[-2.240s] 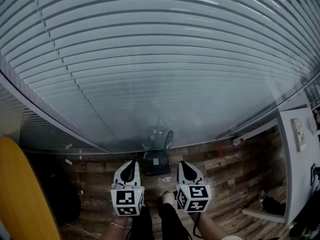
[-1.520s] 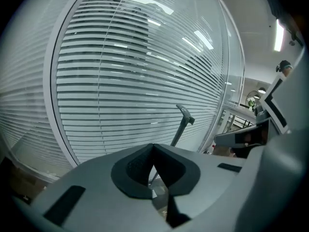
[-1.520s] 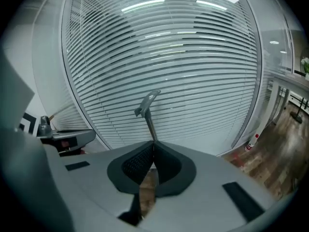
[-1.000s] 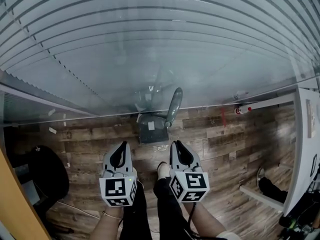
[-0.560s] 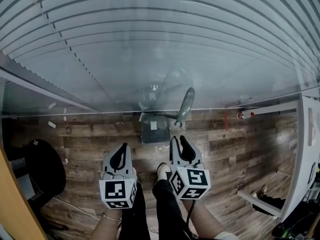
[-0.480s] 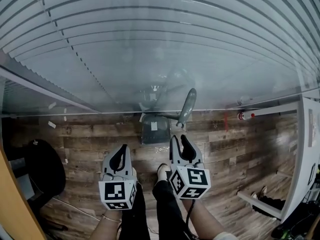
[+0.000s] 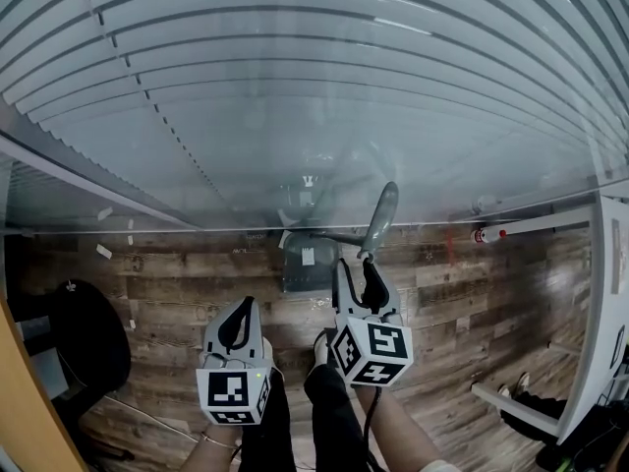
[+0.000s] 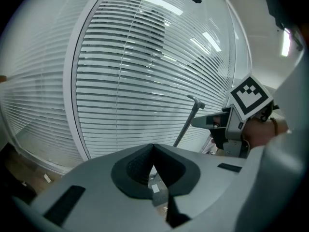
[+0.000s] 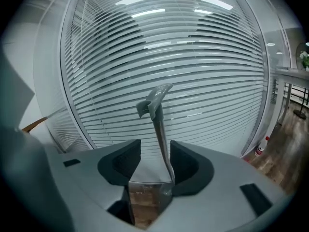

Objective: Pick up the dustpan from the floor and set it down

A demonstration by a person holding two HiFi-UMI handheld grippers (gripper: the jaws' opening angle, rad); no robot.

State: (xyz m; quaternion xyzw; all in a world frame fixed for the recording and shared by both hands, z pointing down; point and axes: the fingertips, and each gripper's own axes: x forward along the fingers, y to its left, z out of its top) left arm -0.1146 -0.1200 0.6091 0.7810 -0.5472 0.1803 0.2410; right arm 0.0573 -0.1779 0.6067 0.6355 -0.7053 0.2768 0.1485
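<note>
On the wood-plank floor (image 7: 167, 283), against the slatted glass wall (image 7: 295, 116), the grey long-handled plastic dustpan (image 7: 307, 264) stood unlifted. Jaws of the right gripper (image 7: 356, 268) were opening around its handle, not pinching; the left gripper (image 7: 239, 313) was pressed shut, empty. Gripping, lifting and setting down apparently remained.

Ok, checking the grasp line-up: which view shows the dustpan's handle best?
The right gripper view: the dustpan handle stands large and centred between the opening jaws of the right hand-held gripper. The head view foreshortens it; the left gripper view catches only a thin, distant sliver.
</note>
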